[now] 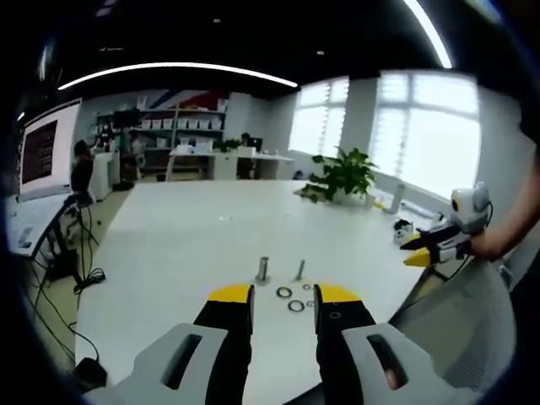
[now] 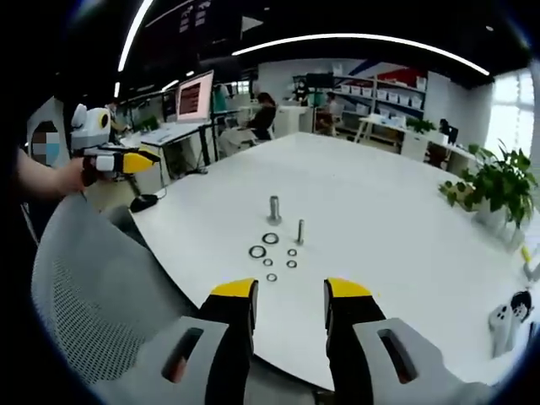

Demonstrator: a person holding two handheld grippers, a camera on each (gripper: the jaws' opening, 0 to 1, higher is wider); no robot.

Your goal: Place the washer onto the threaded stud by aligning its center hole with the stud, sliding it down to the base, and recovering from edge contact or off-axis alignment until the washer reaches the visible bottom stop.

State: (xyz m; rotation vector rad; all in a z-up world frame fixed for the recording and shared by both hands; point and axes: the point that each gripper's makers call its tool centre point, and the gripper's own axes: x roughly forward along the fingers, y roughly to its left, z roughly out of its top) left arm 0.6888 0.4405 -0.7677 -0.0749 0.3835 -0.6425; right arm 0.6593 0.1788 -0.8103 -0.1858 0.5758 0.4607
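Nothing is picked up yet. Both the left tongs (image 1: 283, 294) and the right tongs (image 2: 291, 288) are apart and hold nothing. The rings (image 2: 270, 239) lie flat on the table (image 2: 380, 211), near its edge, just beside two bolts (image 2: 275, 209). Next, grab one ring and line its hole up over a bolt. No boxes or bowls here.

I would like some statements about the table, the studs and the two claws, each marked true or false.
1. Two studs stand upright on the white table. True.
2. A washer is already threaded on a stud. False: the washers lie flat on the table beside the studs.
3. The right claw is open and empty. True.
4. The left claw grips a washer. False: it is open and holds nothing.
5. A potted plant stands on the table. True.
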